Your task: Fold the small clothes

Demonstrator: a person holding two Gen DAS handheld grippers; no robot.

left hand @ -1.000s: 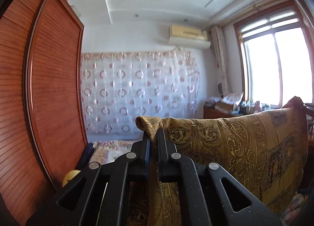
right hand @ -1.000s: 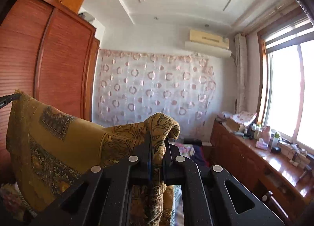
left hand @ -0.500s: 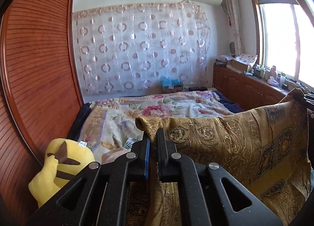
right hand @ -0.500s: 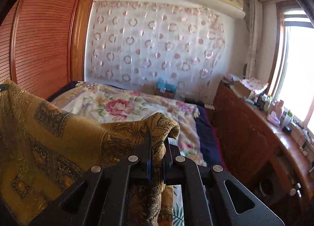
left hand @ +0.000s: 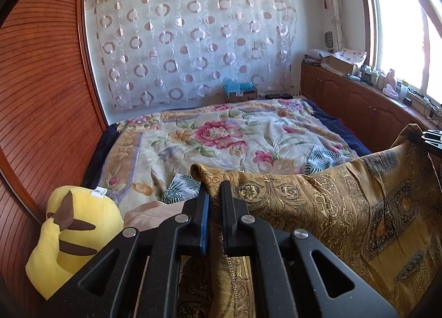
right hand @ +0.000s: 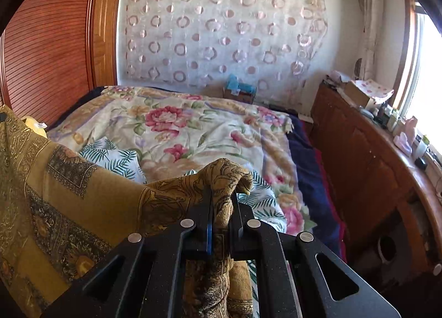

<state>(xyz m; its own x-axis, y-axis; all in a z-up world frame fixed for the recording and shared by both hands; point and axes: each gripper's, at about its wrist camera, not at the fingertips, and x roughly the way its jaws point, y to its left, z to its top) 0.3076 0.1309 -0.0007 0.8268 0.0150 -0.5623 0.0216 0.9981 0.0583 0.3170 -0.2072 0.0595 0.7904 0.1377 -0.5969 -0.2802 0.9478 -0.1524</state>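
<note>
Ahead, toward 12 o'clock, lies the bed (left hand: pixel 221 135). Above it the gold scarf (left hand: pixel 345 207) hangs stretched, long axis running 9 to 3 o'clock, between left gripper (left hand: pixel 214 188) and right gripper (right hand: pixel 222 196), each pinching one corner.

No text or label can be read.

Your gold cloth (left hand: pixel 345 207) hangs down past the bottom edge in both views, so you cannot see its lower end. It hides the near part of the bed (left hand: pixel 221 135). Your black fingers (left hand: pixel 230 207) cover the corner they pinch. The yellow plush toy (left hand: pixel 69 235) is partly behind them. The small things on the sideboard (right hand: pixel 367 152) are too tiny to tell.
</note>
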